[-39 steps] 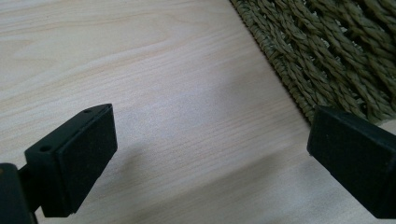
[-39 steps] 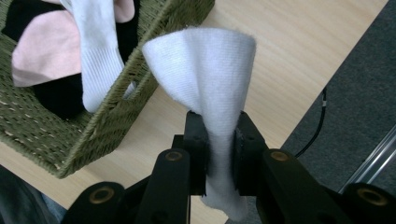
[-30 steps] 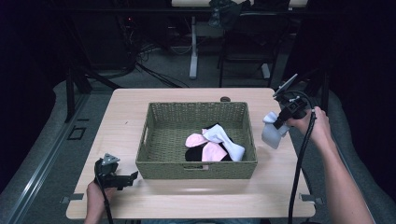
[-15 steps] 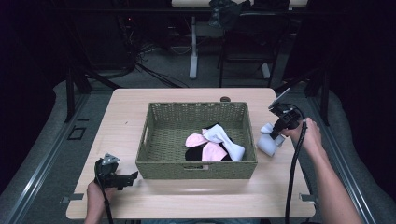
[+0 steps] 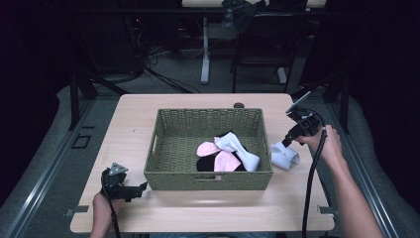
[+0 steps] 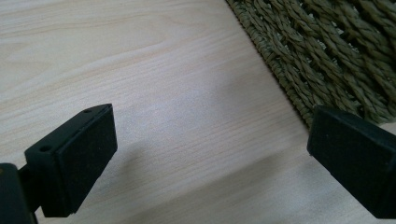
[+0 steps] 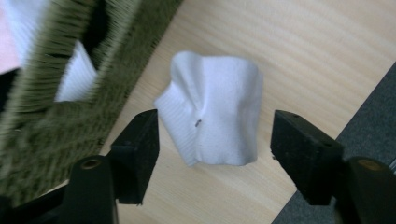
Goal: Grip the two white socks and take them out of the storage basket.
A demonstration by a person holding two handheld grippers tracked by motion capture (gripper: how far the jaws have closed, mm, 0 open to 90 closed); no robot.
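Note:
A folded white sock [image 5: 284,155] [image 7: 214,109] lies on the wooden table just right of a woven green basket [image 5: 163,133] [image 7: 42,130] [image 6: 327,51]. My right gripper [image 5: 287,141] [image 7: 215,144] hangs just above the sock, open, its jaws on either side and clear of the cloth. Inside the basket lie pink [image 5: 218,155], white [image 5: 237,148] and black [image 5: 205,163] socks. My left gripper [image 5: 141,188] [image 6: 210,158] rests open on the table near the basket's front left corner, with nothing between its jaws.
The table's right edge [image 5: 317,163] runs close beside the white sock, with dark floor beyond it. Bare tabletop [image 5: 129,129] stretches left of the basket. A small dark disc [image 5: 239,105] sits behind the basket's far rim.
My right gripper has come down with the white sock and set it on the table beside the basket, then let go. The left gripper has stayed put.

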